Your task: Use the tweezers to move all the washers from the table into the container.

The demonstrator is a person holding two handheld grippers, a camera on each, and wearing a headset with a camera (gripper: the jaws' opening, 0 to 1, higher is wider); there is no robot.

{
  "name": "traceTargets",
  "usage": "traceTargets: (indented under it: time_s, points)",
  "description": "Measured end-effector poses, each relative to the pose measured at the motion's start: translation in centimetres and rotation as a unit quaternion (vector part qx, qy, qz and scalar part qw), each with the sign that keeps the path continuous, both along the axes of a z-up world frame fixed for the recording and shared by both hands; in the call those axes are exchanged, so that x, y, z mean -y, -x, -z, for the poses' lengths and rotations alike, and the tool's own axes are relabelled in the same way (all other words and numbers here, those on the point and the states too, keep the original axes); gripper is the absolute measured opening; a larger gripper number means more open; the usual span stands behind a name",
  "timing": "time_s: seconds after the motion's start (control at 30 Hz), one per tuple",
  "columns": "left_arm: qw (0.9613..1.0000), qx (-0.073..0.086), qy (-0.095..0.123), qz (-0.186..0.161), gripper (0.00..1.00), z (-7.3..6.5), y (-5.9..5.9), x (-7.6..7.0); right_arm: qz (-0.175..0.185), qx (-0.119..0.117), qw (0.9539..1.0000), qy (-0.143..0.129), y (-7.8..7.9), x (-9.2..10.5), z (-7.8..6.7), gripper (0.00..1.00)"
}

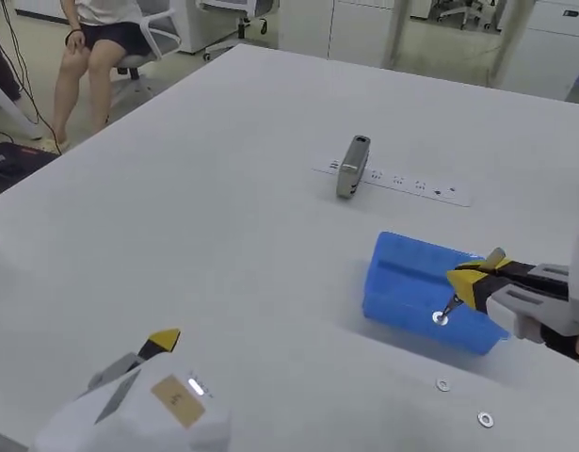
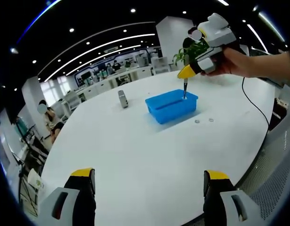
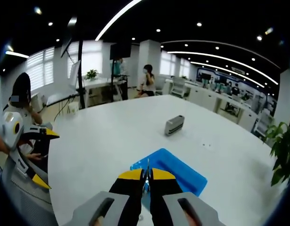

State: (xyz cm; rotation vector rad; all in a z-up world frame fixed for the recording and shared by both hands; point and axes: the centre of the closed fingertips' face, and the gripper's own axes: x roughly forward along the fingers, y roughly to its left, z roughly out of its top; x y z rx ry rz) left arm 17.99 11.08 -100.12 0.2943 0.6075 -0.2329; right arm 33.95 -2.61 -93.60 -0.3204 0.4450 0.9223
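A blue container (image 1: 411, 278) stands on the white table (image 1: 223, 235). My right gripper (image 1: 473, 273) hovers over its right end, shut on thin metal tweezers (image 1: 451, 303). At the tweezers' tip, above the container's inside, is a washer (image 1: 440, 318). Two more washers (image 1: 443, 384) (image 1: 485, 419) lie on the table just in front of the container. The right gripper view has its jaws (image 3: 147, 175) closed around the tweezers (image 3: 147, 165) over the container (image 3: 178, 172). My left gripper (image 2: 148, 181) is open with nothing in it, low at the near left (image 1: 162, 341).
A grey box-shaped device (image 1: 353, 167) stands on a flat white power strip (image 1: 402, 181) behind the container. A person sits on a chair (image 1: 101, 47) beyond the table's far left edge. Bare tabletop spreads left of the container.
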Motion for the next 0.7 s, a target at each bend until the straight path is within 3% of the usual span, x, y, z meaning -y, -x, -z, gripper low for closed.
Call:
traceTargets:
  time_s: [0.43,0.7]
  points:
    - [1.0000,0.000,0.000,0.007,0.98,0.0,0.0,0.3,0.009,0.015,0.9998,-0.011,-2.3,-1.0,-0.5,0.01]
    - [0.9999,-0.002,0.001,0.010,0.98,0.1,0.0,0.4,0.013,0.016,0.9997,-0.010,-3.8,-1.7,0.7,0.01]
